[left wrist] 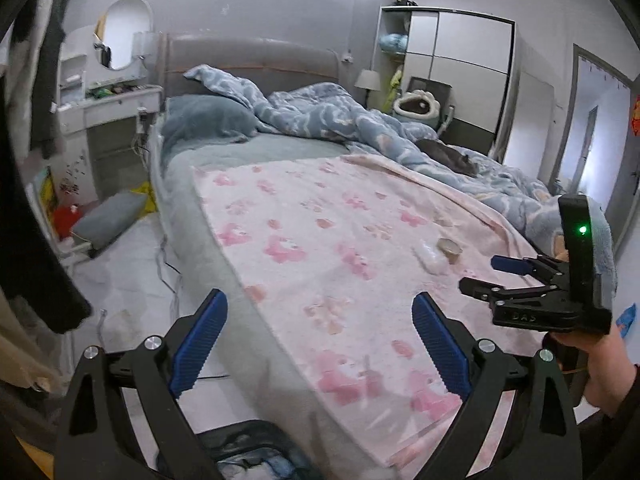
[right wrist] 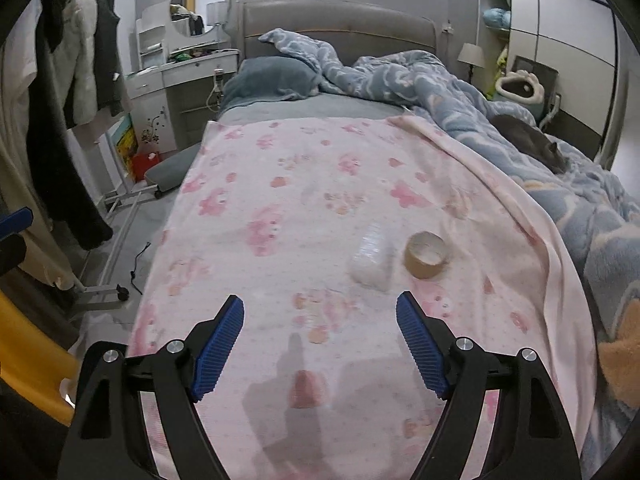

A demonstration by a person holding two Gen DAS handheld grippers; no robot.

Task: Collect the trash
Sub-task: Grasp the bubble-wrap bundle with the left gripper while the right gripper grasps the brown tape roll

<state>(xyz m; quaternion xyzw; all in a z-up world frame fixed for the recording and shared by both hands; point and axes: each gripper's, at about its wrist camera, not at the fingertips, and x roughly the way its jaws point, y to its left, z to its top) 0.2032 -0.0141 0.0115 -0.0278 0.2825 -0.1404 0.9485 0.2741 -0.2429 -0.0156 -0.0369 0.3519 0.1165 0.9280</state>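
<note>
While both tongs hang over the foot of the bed, nothing's been picked up yet imo, so this looks like the approach step. Right tongs (right wrist: 320, 344) are spread wide w/ nothing between the blue pads, and same for the left tongs (left wrist: 320, 340), wide open and empty.

Trash is two bits on the pink blanket (right wrist: 280, 184): a crumpled clear plastic wrapper (right wrist: 372, 258) and, just beside it on its right, a used-up tape roll (right wrist: 426, 255) lying flat. Both sit just ahead of the right tongs, a bit right of center.

Next move prob needs the right side to nudge fwd and right, drop down over the wrapper, then close. Wrapper's thin and see-thru, so pads need to get low w/o pinching blanket. There's a dark bin/bag (left wrist: 248, 452) at the bed's foot below the left tongs, contents blurry.
</note>
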